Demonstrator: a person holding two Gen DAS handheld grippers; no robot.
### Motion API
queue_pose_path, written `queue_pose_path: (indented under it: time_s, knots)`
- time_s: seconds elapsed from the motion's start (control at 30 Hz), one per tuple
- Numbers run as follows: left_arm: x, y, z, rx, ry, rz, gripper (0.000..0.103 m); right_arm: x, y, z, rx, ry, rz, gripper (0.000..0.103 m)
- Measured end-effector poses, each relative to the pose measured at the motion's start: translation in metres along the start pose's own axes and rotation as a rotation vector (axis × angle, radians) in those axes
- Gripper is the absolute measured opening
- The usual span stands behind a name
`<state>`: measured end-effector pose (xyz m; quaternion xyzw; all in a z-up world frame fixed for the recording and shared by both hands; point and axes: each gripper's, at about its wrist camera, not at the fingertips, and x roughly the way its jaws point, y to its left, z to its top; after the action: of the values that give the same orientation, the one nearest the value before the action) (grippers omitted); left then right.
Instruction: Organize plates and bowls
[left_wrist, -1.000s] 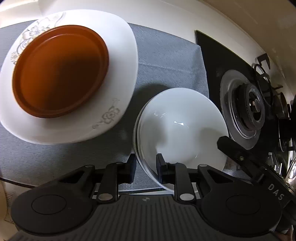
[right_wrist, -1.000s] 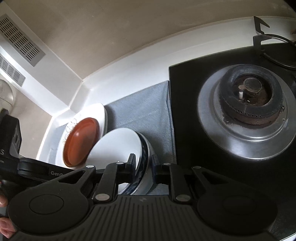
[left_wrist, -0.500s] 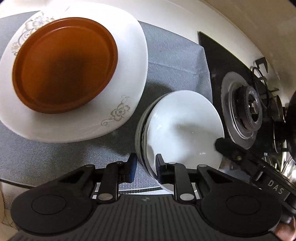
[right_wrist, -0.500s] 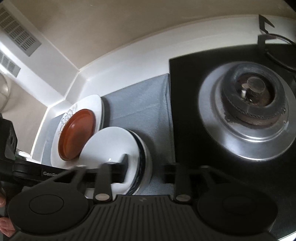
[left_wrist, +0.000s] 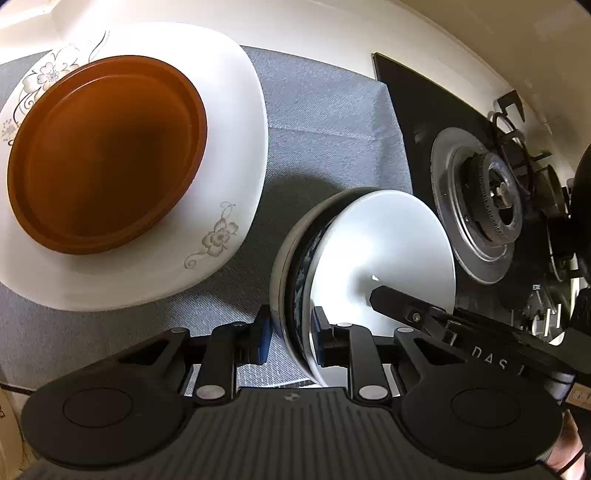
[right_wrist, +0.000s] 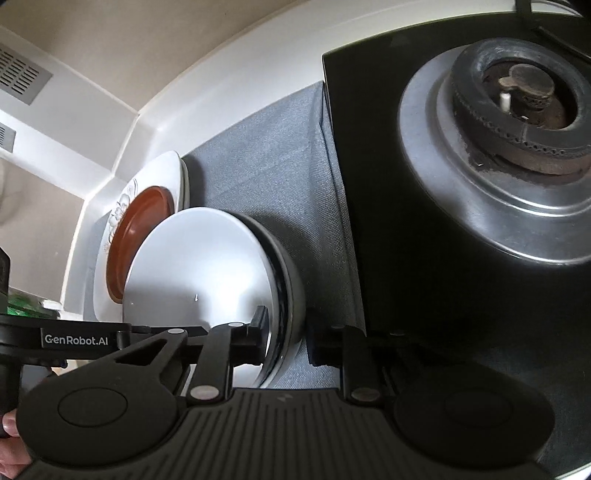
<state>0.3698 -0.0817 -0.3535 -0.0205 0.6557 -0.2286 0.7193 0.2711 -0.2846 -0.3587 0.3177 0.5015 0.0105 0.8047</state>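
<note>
While your left gripper (left_wrist: 290, 334) holds its jaws clamped on the near rim of the stacked bowls (left_wrist: 384, 251), your right gripper (right_wrist: 286, 338) straddles the opposite rim with its jaws apart, the right one clear of the bowl wall. These bowls sit on the grey mat (left_wrist: 332, 110), between the stove (right_wrist: 517, 110) and the brown plate (left_wrist: 103, 155), which lies on a white floral plate (left_wrist: 229, 229).

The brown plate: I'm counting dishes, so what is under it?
The brown plate sits on a white floral plate, which lies on the grey mat. The brown plate covers the middle of the white one, so anything between them is hidden.
</note>
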Motion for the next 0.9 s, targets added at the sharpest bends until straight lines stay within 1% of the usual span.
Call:
queue_pose_path:
  time_s: [0.2,0.37,0.47,0.57,0.67,0.9]
  knots:
    - [-0.023,-0.002,-0.001,0.007,-0.035,0.005,0.024,-0.018,0.014,0.007,-0.034,-0.016,0.027,0.023]
    - [-0.049,0.005,0.000,-0.034,-0.093,0.015,0.024,-0.023,0.034,0.021,-0.067,-0.014,0.061,0.023]
    - [-0.067,0.012,-0.001,-0.055,-0.117,0.040,0.025,-0.022,0.055,0.029,-0.107,-0.005,0.077,0.023]
    - [-0.086,0.027,-0.004,-0.089,-0.146,0.059,0.025,-0.017,0.079,0.037,-0.156,0.016,0.099,0.023]
    - [-0.103,0.048,-0.008,-0.149,-0.168,0.073,0.025,-0.005,0.101,0.042,-0.184,0.048,0.134,0.023]
    - [-0.138,0.103,-0.034,-0.287,-0.211,0.131,0.025,0.026,0.168,0.030,-0.298,0.143,0.193,0.023]
